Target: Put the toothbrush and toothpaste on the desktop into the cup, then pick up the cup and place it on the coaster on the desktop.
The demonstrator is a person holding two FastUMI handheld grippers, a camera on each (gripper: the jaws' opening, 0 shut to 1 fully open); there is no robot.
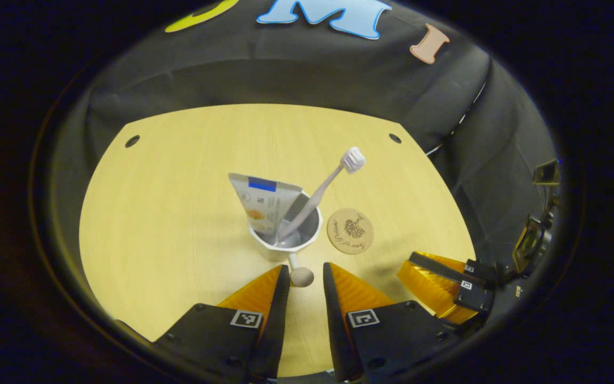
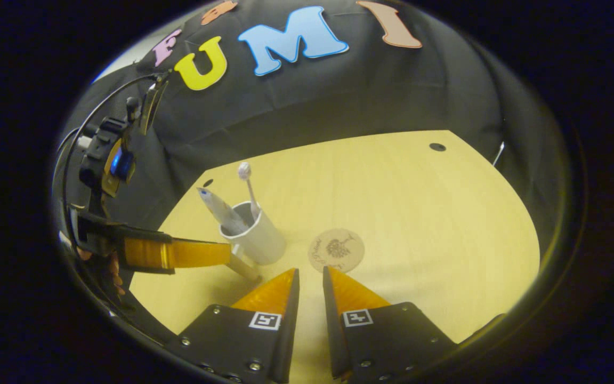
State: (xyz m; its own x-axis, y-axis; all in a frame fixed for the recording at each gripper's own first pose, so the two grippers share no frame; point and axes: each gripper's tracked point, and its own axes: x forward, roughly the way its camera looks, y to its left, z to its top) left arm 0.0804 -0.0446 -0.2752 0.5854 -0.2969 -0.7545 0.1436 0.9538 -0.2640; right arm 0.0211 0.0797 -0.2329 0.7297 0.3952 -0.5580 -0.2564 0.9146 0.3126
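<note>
1. Black cloth hung behind a pale wooden table [image 1: 179,224], which carried the task's things.
2. Straight ahead of the left tool [image 1: 306,274] stood the white cup [image 1: 285,234], upright on the table, its handle [image 1: 300,274] with a rounded wooden end reaching back toward the tool.
3. That handle end sat in the gap between the left tool's orange fingers [image 1: 264,288]; the jaws stood parted around it, and whether the left finger touched it could not be told.
4. Inside the cup leaned the toothpaste [image 1: 264,200], its flat crimped end up and tilted to the tool's left, and the toothbrush [image 1: 328,184], bristle head up and slanting to the tool's right.
5. Just right of the cup, and apart from it, the round coaster [image 1: 350,230] lay flat on the table, bare.
6. Farther to the right of the left tool, low over the table edge, the right tool [image 1: 435,282] showed side-on.
7. In the right gripper view, the right tool [image 2: 309,277] hovered with its jaws slightly apart, grasping nothing.
8. The coaster [image 2: 336,250] lay just beyond its fingertips, with the cup [image 2: 256,237] ahead and to its left.
9. The left tool [image 2: 200,253] reached in from the left toward the cup's handle [image 2: 244,268].
</note>
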